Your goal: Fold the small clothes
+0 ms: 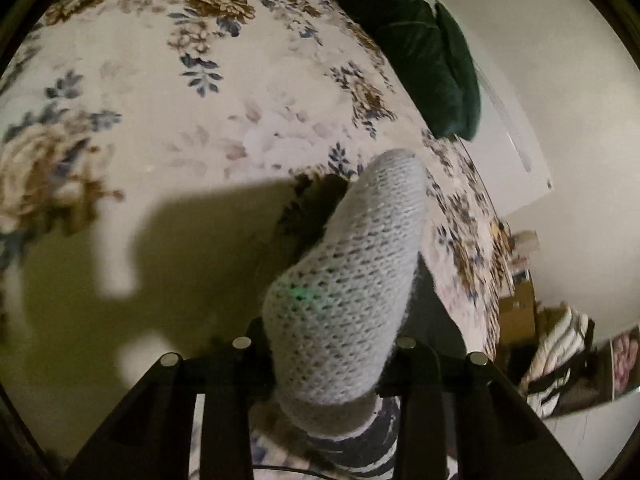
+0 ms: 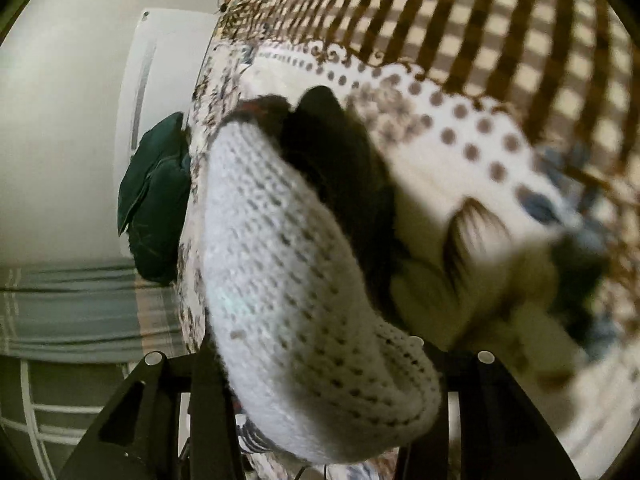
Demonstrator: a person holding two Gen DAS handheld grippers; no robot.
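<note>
Both grippers, left (image 1: 328, 364) and right (image 2: 320, 376), are clenching the pale open-knit garment (image 1: 352, 280), which is hiding their jaws above the floral bedspread (image 1: 140, 100).

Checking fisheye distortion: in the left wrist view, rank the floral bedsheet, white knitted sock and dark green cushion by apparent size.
1. floral bedsheet
2. white knitted sock, inflated by nearness to the camera
3. dark green cushion

A knitted garment (image 1: 352, 292) rises between the jaws above the bed (image 1: 168, 92), with a cushion (image 1: 428, 56) at the bed's far right edge.
</note>
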